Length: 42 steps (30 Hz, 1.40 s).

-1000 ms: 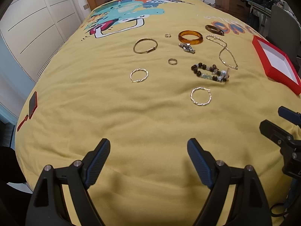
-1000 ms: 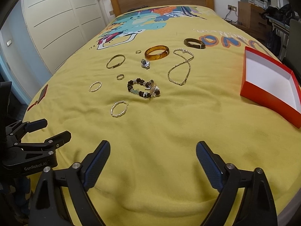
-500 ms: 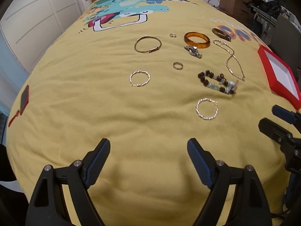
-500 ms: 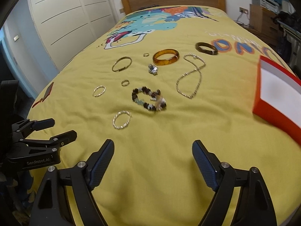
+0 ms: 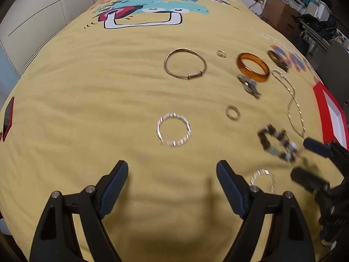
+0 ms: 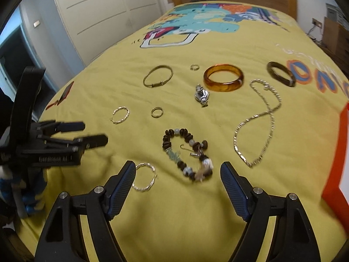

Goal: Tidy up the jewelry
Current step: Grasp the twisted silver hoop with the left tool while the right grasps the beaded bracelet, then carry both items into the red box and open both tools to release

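Note:
Jewelry lies spread on a yellow bedspread [image 5: 87, 100]. My left gripper [image 5: 172, 187] is open and empty, just short of a twisted silver hoop [image 5: 173, 129]. My right gripper [image 6: 177, 187] is open and empty, its tips close before a beaded bracelet [image 6: 187, 151], with a second silver hoop [image 6: 144, 180] by its left finger. Farther off lie an amber bangle [image 6: 223, 80], a dark bangle [image 6: 281, 73], a gold bangle [image 6: 158, 78], a silver chain [image 6: 259, 122], a watch [image 6: 201, 95] and a small ring [image 6: 157, 111].
A red box with a white inside [image 5: 331, 113] lies at the right of the bed, also at the right edge of the right wrist view [image 6: 340, 161]. A red phone [image 5: 7, 115] lies near the left bed edge. Wardrobe doors [image 6: 98, 11] stand to the left.
Both grippers have moved forward and lower toward the jewelry. The right gripper now sits just before the beaded bracelet, the left just before a silver hoop. Both stay open.

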### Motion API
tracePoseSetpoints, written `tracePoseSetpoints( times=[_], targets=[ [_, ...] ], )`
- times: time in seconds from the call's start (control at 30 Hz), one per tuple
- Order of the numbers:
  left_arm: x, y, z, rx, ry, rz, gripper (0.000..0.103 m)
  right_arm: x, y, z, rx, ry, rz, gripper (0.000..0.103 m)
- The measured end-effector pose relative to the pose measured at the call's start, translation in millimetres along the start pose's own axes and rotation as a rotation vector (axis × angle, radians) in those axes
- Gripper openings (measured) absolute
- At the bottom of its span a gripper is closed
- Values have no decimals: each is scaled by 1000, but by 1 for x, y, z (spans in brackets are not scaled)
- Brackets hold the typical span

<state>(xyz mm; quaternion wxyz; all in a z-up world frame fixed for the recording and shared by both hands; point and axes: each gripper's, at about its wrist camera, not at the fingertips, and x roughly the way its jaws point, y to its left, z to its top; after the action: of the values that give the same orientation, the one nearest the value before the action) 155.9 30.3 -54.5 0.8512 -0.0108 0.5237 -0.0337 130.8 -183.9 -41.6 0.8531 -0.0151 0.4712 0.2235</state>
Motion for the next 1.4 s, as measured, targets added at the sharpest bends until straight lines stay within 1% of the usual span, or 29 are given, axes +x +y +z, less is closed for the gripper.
tracePoseSetpoints(
  times=[0.07,0.23,0.27,0.3,0.33,0.4,0.43,0.47,0.5,0.53,0.57,0.7,0.77,0.87,0.97,1.07,1.2,1.3,1.4],
  targets=[
    [8,1,8,4,3,5,82,10,-1,4,-15,21,13,80],
    [29,1,20,17,17,14,80,28,-3,11,-39,55,5,80],
    [33,1,21,17,22,15,75,32,-4,12,-42,62,5,80],
    [37,1,22,16,28,15,67,36,-4,13,-46,70,5,77],
    [40,2,23,18,31,19,64,41,-4,14,-52,81,4,75],
    [43,1,25,25,25,24,52,50,-6,15,-58,100,-6,61],
    [42,0,25,32,21,23,47,54,-7,15,-63,108,-14,56],
    [42,-1,25,35,20,21,37,55,-7,15,-66,110,-19,44],
    [42,-2,26,39,19,21,38,56,-8,15,-71,112,-22,36],
    [41,-2,26,42,16,25,38,55,-8,16,-72,111,-22,18],
    [40,-3,25,46,14,28,37,55,-9,17,-68,110,-16,16],
    [28,-7,24,57,2,47,37,46,-12,16,-35,87,12,15],
    [17,-13,24,72,-12,49,37,33,-14,14,-6,63,35,15],
    [-4,-31,27,111,-41,27,37,5,-20,12,30,3,33,14],
    [-28,-62,34,162,-71,-24,37,-31,-33,7,69,-62,15,14],
    [-50,-108,43,236,-101,-90,37,-74,-54,0,112,-127,-30,14],
    [-71,-186,56,373,-119,-182,37,-132,-99,-13,169,-191,-139,15],
    [-75,-250,67,469,-108,-247,37,-165,-144,-28,234,-204,-229,15],
    [-71,-312,72,558,-92,-292,37,-184,-191,-46,314,-194,-300,15]
  ],
)
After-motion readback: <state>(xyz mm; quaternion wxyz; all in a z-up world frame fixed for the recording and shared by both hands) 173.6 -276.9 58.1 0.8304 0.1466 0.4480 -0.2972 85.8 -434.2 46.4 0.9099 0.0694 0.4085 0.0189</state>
